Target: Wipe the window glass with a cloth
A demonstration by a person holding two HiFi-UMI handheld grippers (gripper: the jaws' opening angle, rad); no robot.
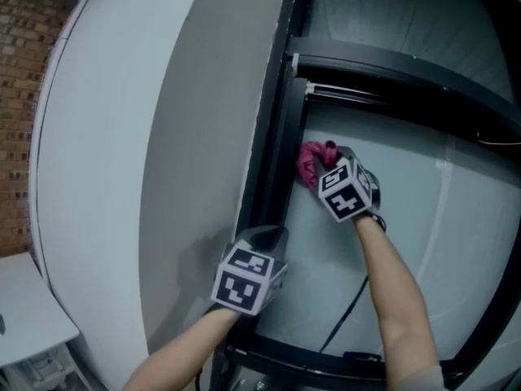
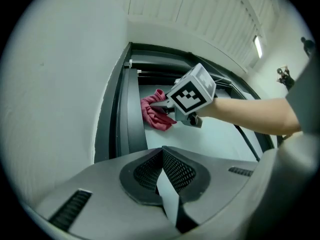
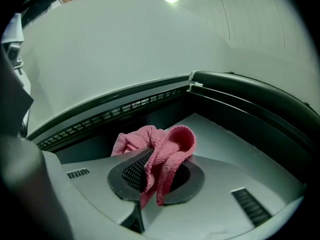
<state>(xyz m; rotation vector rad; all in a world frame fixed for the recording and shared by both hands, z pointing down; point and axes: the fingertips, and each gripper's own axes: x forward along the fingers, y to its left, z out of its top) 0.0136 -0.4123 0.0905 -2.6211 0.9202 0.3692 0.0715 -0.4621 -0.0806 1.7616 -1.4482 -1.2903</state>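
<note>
Pink cloth (image 1: 312,163): nubby looped weave, crumpled into a soft bunch, clamped in right tool (image 1: 328,169) with the jaws closed on its fold. Bunch against smooth window glass (image 1: 423,210) at far left of pane, just beside dark frame (image 1: 277,161) upright. Fold pointing left toward frame, loose ends trailing back over jaws; no clear long axis. Left tool (image 2: 165,179): jaws together, nothing between, near left frame, apart from cloth.

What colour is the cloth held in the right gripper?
Pink. The cloth shows best in the right gripper view.
</note>
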